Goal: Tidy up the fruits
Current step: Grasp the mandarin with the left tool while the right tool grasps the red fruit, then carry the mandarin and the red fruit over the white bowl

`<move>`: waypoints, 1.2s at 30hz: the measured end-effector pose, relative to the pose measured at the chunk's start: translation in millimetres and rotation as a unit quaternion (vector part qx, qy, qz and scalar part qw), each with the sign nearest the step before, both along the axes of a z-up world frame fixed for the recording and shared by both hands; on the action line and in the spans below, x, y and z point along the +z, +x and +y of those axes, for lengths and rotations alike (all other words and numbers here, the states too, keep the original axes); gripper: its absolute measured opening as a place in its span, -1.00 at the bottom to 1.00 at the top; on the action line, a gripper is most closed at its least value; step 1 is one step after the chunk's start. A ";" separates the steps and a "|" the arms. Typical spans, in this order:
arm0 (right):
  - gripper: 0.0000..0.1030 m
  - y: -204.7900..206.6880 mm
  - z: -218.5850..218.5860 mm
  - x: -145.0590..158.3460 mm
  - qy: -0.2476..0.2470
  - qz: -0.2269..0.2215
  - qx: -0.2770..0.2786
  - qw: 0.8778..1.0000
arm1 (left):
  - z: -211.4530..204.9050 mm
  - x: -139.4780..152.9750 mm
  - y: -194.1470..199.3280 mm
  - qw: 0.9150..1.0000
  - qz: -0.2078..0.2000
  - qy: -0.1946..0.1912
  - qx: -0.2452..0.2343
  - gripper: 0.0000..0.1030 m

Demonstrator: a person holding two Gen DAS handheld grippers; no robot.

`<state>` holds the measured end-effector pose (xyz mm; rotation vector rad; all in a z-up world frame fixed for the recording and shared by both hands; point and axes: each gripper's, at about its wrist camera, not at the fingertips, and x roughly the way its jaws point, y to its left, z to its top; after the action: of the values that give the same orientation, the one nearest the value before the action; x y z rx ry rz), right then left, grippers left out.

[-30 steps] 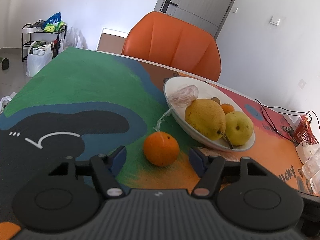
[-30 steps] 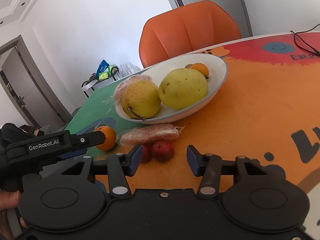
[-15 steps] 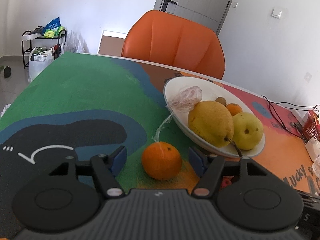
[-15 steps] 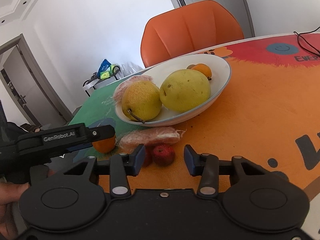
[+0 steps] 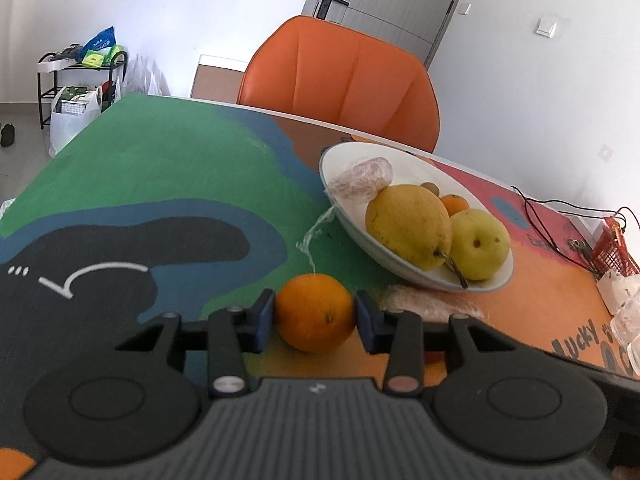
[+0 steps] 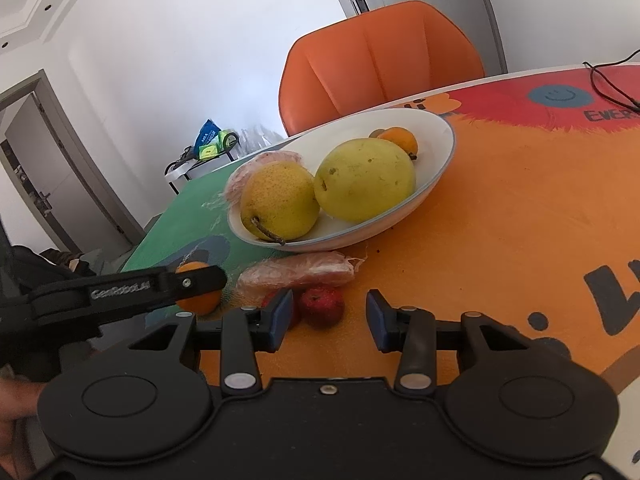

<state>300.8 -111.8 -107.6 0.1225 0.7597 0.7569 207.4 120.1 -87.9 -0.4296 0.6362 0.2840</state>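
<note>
Left wrist view: left gripper (image 5: 315, 315) closing, pads touching the round orange fruit (image 5: 315, 312); right gripper (image 6: 330, 316) apart around nothing.

Readable text. "GenRobot.AI" in pale letters along the black arm of the left gripper (image 6: 200, 280), right wrist view. "EVER", cut off at the frame edge, under a smiley sign (image 6: 559, 96) on the tablecloth (image 6: 500, 220). "LUCKY", black letters on the orange part of the cloth, left wrist view (image 5: 576, 338). The blue bag (image 5: 100, 42) on the rack carries white print, too small to read
</note>
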 end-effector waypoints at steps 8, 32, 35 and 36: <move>-0.21 -3.1 8.7 -0.8 -0.009 -0.012 -0.007 1.000 | -5.5 -0.3 -10.2 1.000 -0.003 -0.007 -0.006 -0.21; -0.56 -30.7 -25.9 19.4 0.020 -0.043 -0.025 0.999 | -38.0 25.9 -29.2 0.999 -0.031 0.006 -0.029 -0.22; -0.56 -31.4 -30.7 23.4 0.025 -0.046 -0.029 0.998 | -41.5 29.8 -29.8 0.999 -0.036 0.011 -0.032 -0.22; -0.56 -32.2 -32.3 24.7 0.026 -0.048 -0.030 0.998 | -42.8 31.4 -30.0 0.999 -0.038 0.013 -0.034 -0.22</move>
<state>268.6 -144.1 -82.9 0.1548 0.6425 0.7215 177.4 77.3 -56.5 -0.3910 0.5718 0.2102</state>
